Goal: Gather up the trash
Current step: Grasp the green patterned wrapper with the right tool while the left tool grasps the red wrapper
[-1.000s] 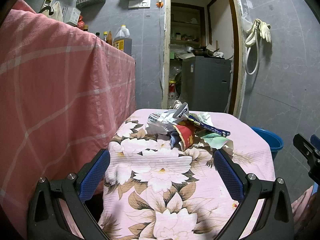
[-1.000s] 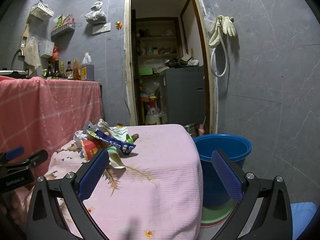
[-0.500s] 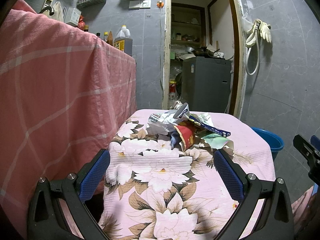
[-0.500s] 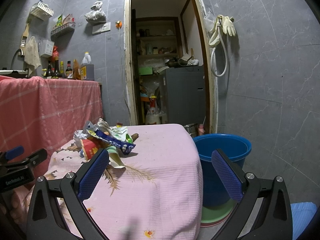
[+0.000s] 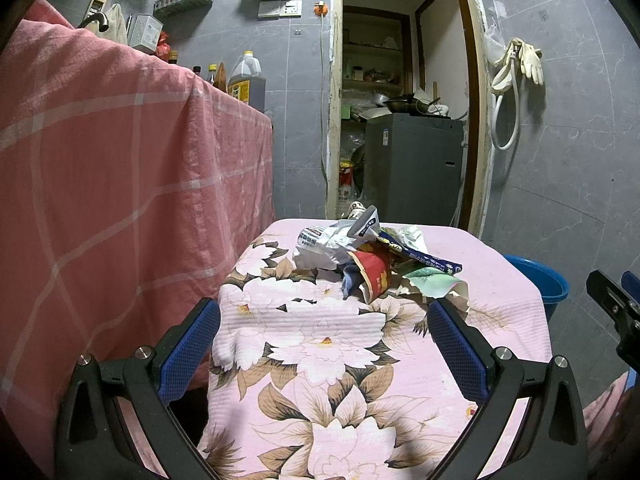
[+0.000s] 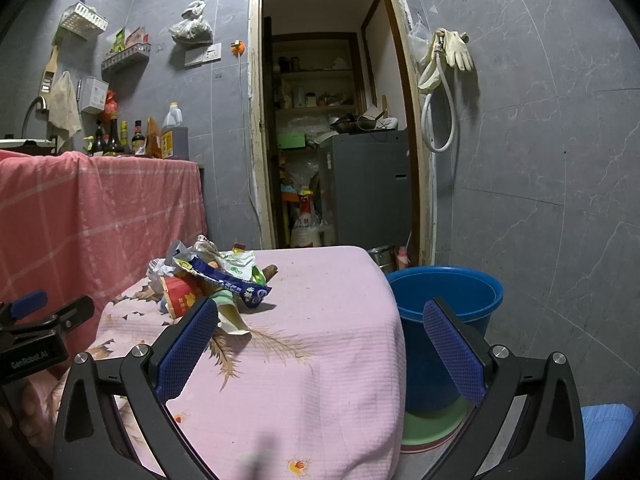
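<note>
While both tongs [image 5: 324, 340] [image 6: 320, 338] gape empty | bucket [image 6: 444, 300] whole only right-view

— What is hidden in the left wrist view?
— Most of the blue bucket [image 5: 538, 280] is covered by the table [image 5: 512, 312].
— And cut off?
— The right gripper [image 5: 618, 312] is clipped by the frame edge; its fingers cannot be judged there.
</note>
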`<state>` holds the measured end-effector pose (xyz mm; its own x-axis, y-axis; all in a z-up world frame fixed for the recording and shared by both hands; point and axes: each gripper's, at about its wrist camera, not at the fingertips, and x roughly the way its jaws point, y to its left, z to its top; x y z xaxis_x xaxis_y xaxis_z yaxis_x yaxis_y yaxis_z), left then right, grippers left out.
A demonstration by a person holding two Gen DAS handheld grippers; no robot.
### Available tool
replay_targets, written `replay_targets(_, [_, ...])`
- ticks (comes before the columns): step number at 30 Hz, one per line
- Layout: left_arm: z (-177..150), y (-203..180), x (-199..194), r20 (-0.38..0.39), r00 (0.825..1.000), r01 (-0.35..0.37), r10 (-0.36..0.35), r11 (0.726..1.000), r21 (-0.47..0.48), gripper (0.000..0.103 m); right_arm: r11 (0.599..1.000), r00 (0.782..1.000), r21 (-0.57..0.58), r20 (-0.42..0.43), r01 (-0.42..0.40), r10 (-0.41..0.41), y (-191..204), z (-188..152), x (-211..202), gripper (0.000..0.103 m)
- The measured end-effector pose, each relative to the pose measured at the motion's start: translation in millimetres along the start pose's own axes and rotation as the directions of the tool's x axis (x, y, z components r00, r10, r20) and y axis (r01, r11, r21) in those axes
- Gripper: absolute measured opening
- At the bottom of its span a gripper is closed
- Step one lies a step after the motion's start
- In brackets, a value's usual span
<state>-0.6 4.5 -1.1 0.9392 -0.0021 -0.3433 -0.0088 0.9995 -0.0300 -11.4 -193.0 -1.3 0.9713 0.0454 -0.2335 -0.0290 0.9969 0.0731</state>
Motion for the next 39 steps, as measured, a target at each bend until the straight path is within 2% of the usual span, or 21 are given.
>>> replay_targets(11, [-0.2, 0.7, 0.2, -0.004, 1.000, 0.000, 0.000, 1.000, 0.000, 0.102, 1.000, 1.000, 0.000, -0.002, -0.001, 0.001, 0.6, -0.2, 0.0, 0.103])
replay_targets(15, [3.7, 6.1, 6.7, -0.016, 1.000, 0.011, -0.011, 1.000, 0.010, 0.102, 1.000, 0.999, -0.012, -0.028, -0.020, 0.020, 0.1, 2.2, 6.2, 0.103])
replay_targets(20, [22.8, 18.9, 34.3, -0.064, 0.998, 0.026, -0.026, 1.000, -0.010, 0.101, 0.996, 0.996, -0.072, -0.078, -0.045, 0.039, 5.3, 11.6, 29.0, 0.103])
replay_targets(23, [32.8, 24.0, 52.6, -0.083, 0.995, 0.058, -0.062, 0.998, -0.039, 0.101, 0.990, 0.992, -0.098, -0.090, -0.099, 0.091, 10.6, 21.8, 47.1, 0.103])
replay_targets(31, [41.1, 25.9, 91.2, -0.147, 0.983, 0.100, -0.113, 0.990, -0.095, 0.101, 0.981, 0.981, -0.098, -0.107, -0.170, 0.159, 17.8, 32.5, 85.5, 0.102])
replay_targets(32, [42.3, 26.4, 93.8, -0.153, 0.981, 0.103, -0.118, 0.990, -0.100, 0.101, 0.980, 0.979, -0.089, -0.113, -0.180, 0.170, 17.9, 33.2, 89.1, 0.100])
replay_targets(34, [44.4, 27.5, 100.0, -0.167, 0.977, 0.117, -0.133, 0.988, -0.105, 0.097, 0.976, 0.973, -0.074, -0.128, -0.204, 0.193, 19.7, 34.0, 97.8, 0.093])
replay_targets(36, [44.9, 27.3, 107.7, -0.193, 0.969, 0.135, -0.155, 0.985, -0.111, 0.083, 0.972, 0.964, -0.063, -0.155, -0.227, 0.215, 23.7, 34.3, 108.4, 0.081])
replay_targets(37, [44.5, 27.8, 112.1, -0.208, 0.963, 0.150, -0.171, 0.982, -0.115, 0.079, 0.969, 0.959, -0.055, -0.171, -0.239, 0.227, 24.4, 33.7, 113.0, 0.074])
replay_targets(39, [42.8, 28.9, 119.4, -0.242, 0.949, 0.174, -0.202, 0.976, -0.132, 0.065, 0.963, 0.945, -0.039, -0.204, -0.268, 0.255, 27.5, 30.8, 122.4, 0.068])
